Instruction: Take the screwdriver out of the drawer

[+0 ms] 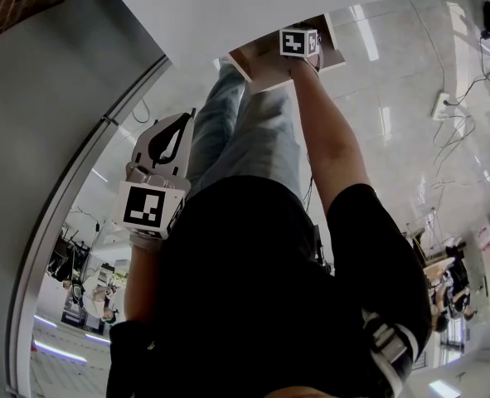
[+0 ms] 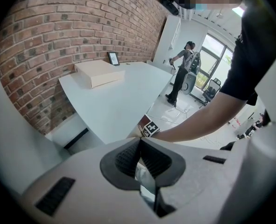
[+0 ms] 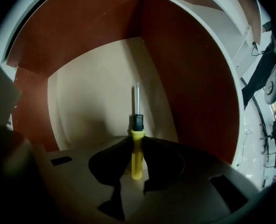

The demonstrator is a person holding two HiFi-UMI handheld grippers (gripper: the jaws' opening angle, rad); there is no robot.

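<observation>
A screwdriver (image 3: 137,158) with a yellow handle, a black collar and a steel shaft lies on the pale floor of the drawer (image 3: 189,78), which has reddish-brown walls. My right gripper (image 3: 137,141) points steeply down into the drawer, its pads pressed on both sides of the handle. In the head view only its marker cube (image 1: 298,41) shows, at the open drawer (image 1: 334,50) under the white tabletop. My left gripper (image 1: 166,152) hangs lower left beside the person's leg. Its jaws (image 2: 140,141) are shut with nothing between them.
A white table (image 2: 114,101) stands against a brick wall (image 2: 58,36). On it are a cardboard box (image 2: 99,73) and a small picture frame (image 2: 113,58). A person (image 2: 182,73) stands far off near windows. Cables (image 1: 468,98) trail on the glossy floor at the right.
</observation>
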